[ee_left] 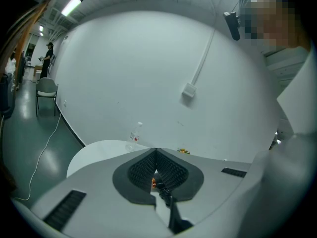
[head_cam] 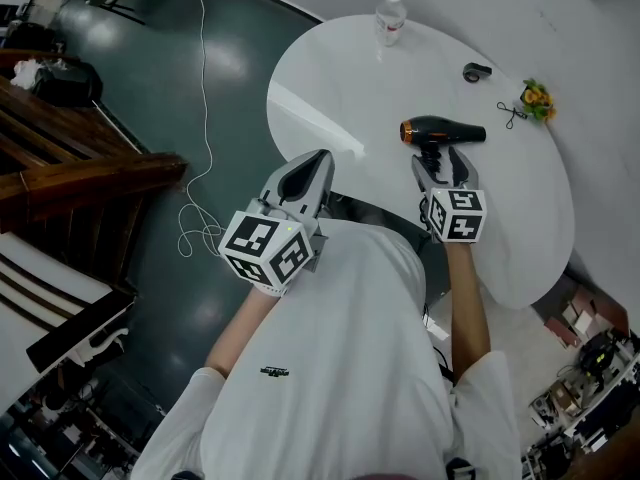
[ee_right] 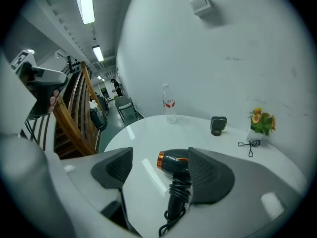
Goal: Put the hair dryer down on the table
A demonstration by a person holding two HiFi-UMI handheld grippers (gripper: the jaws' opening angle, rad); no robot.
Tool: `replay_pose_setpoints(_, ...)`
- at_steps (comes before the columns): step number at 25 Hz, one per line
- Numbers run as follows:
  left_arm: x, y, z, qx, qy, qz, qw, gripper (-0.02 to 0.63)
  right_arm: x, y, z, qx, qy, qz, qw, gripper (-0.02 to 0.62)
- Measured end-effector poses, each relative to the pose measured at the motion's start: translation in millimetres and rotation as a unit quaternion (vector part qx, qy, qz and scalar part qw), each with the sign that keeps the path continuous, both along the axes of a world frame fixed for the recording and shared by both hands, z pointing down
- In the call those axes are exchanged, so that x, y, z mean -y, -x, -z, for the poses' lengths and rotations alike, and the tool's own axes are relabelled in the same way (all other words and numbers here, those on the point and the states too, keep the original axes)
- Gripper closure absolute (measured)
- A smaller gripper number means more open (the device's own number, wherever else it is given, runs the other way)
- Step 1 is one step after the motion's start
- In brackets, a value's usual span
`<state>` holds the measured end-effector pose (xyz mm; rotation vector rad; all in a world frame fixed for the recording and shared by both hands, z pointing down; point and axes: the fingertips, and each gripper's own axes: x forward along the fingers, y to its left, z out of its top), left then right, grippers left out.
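The black hair dryer (head_cam: 440,131) with an orange ring at its nozzle lies on its side on the white round table (head_cam: 330,88). Its cord is wound around the handle (ee_right: 177,195). My right gripper (head_cam: 443,163) stands open around the handle end. In the right gripper view the dryer (ee_right: 174,161) rests on the tabletop between the spread jaws of that gripper (ee_right: 159,155), close beside the right pad and well apart from the left one. My left gripper (head_cam: 305,173) hovers by the table's near edge, shut with nothing in it, its pads (ee_left: 168,170) meeting.
A clear water bottle (head_cam: 391,16) stands at the table's far edge. A small black object (head_cam: 476,71), a little pot of flowers (head_cam: 538,98) and scissors (head_cam: 511,114) sit at the far right. A white cable (head_cam: 200,168) trails over the dark floor; wooden stairs (head_cam: 60,158) at left.
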<state>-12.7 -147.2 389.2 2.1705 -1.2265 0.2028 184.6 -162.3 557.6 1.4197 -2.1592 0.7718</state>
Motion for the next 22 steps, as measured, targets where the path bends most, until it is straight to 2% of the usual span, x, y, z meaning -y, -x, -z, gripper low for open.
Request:
replay_pose_setpoints(7,-2,3,2,-0.001,-0.003,-0.003,1.0,0.597,-17,-1,58,0.0,-0.045,0.021,0.999,0.247)
replay_pose_setpoints(16,-4,8,6,-0.003,-0.012,0.005,0.9999,0.597,-22,-21,133,0.014,-0.106,-0.006,0.994,0.249)
replay_pose_setpoints(22,-3,13,11,0.0,-0.02,0.013,0.9997,0.597,-18,-18,183,0.013,-0.156,-0.004,0.988,0.249)
